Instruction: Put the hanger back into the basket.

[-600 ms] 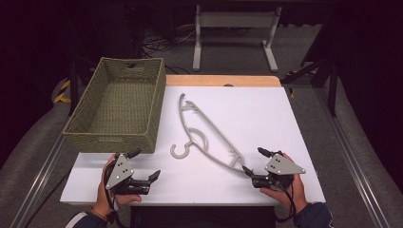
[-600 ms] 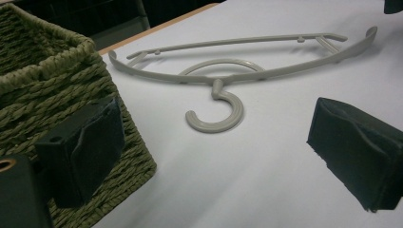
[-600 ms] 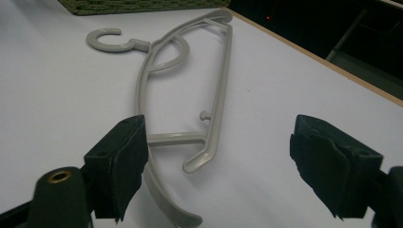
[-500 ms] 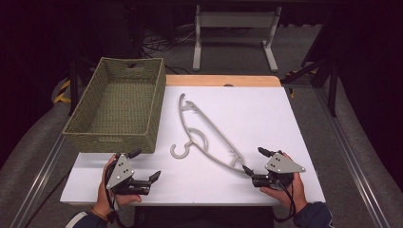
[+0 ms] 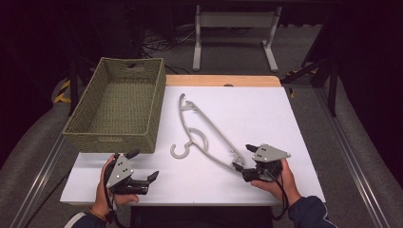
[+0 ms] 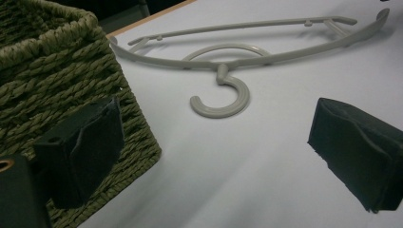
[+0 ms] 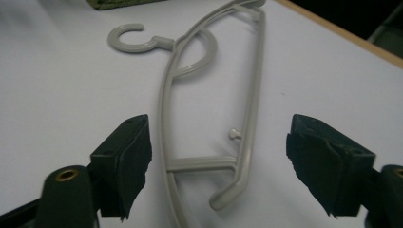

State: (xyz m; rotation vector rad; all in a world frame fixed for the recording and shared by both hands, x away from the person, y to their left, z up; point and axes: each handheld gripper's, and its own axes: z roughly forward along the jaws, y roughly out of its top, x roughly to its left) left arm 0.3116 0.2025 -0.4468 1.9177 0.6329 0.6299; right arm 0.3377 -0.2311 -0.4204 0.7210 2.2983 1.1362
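Nothing has shifted since the earlier frames: both hands rest at the near edge of the table [image 5: 294,123], and the hanger [image 5: 204,130] lies where it was.

Nearest, the left gripper [image 5: 145,183] sits by the basket's near corner, jaws apart and empty, aimed toward the hook [image 6: 221,97]. The right gripper [image 5: 244,167] stands wide open just at the hanger's near end; in the right gripper view that end [image 7: 228,190] lies between the pads, untouched.

The hanger lies flat, slanting from the near right toward the far middle, beside the basket [image 5: 119,107]. It looks like thin moulded plastic: light, fairly stiff, smooth enough to slide on the white top when nudged. I judge the near arm tip or the bar beside it the best hold, since it already sits between the right jaws; lying flush, it may need tipping up first.

The hanger's far end is cut off in the right gripper view, and the basket's floor beyond its near wall is hard to see.
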